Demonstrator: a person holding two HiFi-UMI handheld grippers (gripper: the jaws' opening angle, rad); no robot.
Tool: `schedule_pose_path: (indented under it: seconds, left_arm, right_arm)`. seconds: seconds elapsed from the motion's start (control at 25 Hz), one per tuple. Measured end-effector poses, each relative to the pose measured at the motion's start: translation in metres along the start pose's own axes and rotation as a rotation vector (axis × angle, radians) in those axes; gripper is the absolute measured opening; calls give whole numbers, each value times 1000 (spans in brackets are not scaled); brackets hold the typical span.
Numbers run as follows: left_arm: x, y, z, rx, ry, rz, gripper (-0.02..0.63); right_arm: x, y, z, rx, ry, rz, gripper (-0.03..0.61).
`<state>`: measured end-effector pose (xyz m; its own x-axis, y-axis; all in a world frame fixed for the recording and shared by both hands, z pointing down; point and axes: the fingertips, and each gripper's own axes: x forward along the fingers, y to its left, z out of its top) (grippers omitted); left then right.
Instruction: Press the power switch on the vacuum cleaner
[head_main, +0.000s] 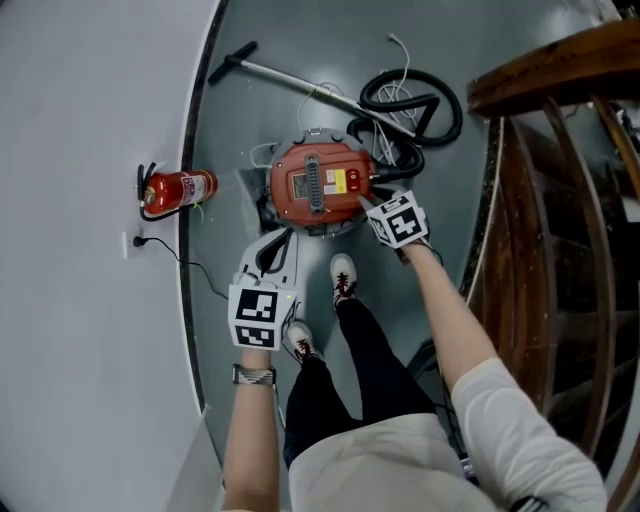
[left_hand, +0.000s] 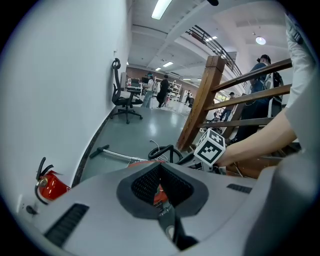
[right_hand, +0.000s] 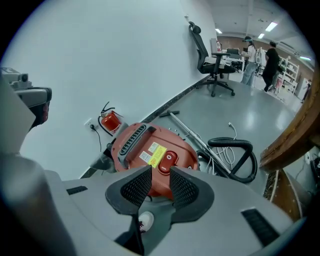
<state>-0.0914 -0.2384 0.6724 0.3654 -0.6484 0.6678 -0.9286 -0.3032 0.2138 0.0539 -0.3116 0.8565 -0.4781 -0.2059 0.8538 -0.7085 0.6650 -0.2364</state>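
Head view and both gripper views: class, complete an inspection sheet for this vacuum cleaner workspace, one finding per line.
Surface: grey floor, glossy.
Job's things: red vacuum cleaner standing on the floor; red power switch on top, no gripper on it.
Clutter: wand and black hose lying beyond it; fire extinguisher by the wall.
Grippers: left gripper shut, empty; right gripper open, empty, above the vacuum.
Cables: black cord runs from the wall socket; white cord loose near the hose.
Surroundings: white curved wall, wooden railing, office chair, people far off.
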Motion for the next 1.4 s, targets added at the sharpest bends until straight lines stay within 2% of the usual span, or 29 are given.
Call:
schedule_pose_path:
  seconds: [0.36,0.68,0.88,1.2,1.4]
  left_arm:
    - [-43,-14,12,56,-36,15,-3]
    - [-88,-32,24,109,-66,25,-3]
    - [-115,-43,33,133,-91,25,-3]
    - [-150,-60,46,170,-130,9,-3]
    - [-173,-68,53,222,-150,-17,-3]
  right_arm:
    - [-59,34,19,-78,-67,-9,91]
    - [-119,65,35,-193,-134,-46,54]
    - [-160,83,45,-216,-198,-49,41]
    - [-223,107,60,-234,-294,-119,35]
    - [-267,125,75,-257,-344,-165,37]
